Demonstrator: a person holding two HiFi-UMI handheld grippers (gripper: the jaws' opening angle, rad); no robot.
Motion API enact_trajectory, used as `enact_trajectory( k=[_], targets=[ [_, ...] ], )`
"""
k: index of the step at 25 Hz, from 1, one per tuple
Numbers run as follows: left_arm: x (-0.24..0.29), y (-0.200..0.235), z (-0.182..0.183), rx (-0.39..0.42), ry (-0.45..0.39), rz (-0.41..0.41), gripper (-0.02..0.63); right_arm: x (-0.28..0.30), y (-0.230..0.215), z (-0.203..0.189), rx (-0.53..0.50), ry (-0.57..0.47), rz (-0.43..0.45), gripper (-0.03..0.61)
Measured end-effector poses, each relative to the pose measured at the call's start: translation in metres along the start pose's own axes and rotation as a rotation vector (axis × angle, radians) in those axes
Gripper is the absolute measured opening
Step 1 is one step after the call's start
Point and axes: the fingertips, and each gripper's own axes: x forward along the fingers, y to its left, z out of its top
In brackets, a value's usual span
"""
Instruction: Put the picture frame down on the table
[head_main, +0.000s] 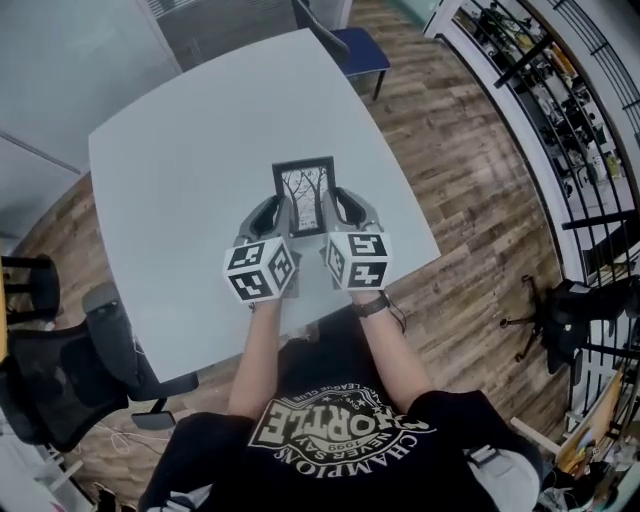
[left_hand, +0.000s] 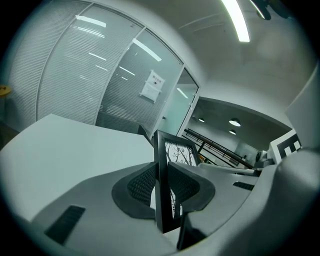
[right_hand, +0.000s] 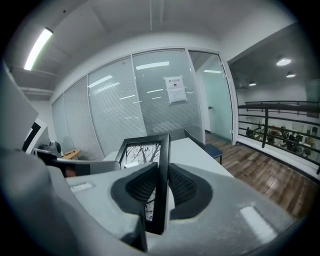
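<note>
A black picture frame (head_main: 306, 190) with a bare-tree print is held above the white table (head_main: 190, 170), face up toward the head view. My left gripper (head_main: 278, 218) is shut on its left edge, and my right gripper (head_main: 333, 212) is shut on its right edge. In the left gripper view the picture frame (left_hand: 164, 175) stands edge-on between the two dark pads (left_hand: 137, 187). The right gripper view shows the picture frame (right_hand: 161, 175) clamped the same way, with the tree print visible to the left. I cannot tell whether the frame touches the table.
A blue chair (head_main: 355, 45) stands at the table's far corner. A black office chair (head_main: 75, 360) sits near left, and another black chair base (head_main: 560, 320) at right. Wood floor and a black railing (head_main: 560, 90) lie right. Glass partitions with blinds (right_hand: 130, 105) stand beyond the table.
</note>
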Motion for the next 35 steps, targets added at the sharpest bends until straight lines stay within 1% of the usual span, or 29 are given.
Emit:
enact_trajectory(
  k=[4,9,14,18,24,35],
  targets=[
    [0.044,0.002,-0.012,-0.024,0.049,0.024,0.08,0.033,-0.034,-0.011,0.023,0.062,-0.002,0.064],
    [0.088,0.023,-0.035,-0.131,0.108,0.039,0.08,0.075,-0.057,-0.035,0.052,0.134,-0.004,0.063],
    [0.131,0.041,-0.066,-0.18,0.17,0.077,0.08,0.115,-0.083,-0.069,0.075,0.21,-0.001,0.063],
    [0.152,0.054,-0.087,-0.192,0.215,0.107,0.08,0.136,-0.094,-0.094,0.093,0.265,-0.001,0.063],
    [0.179,0.07,-0.111,-0.184,0.282,0.132,0.08,0.16,-0.107,-0.123,0.12,0.326,-0.011,0.063],
    [0.207,0.086,-0.16,-0.197,0.378,0.166,0.08,0.184,-0.127,-0.176,0.137,0.437,-0.018,0.063]
  ],
)
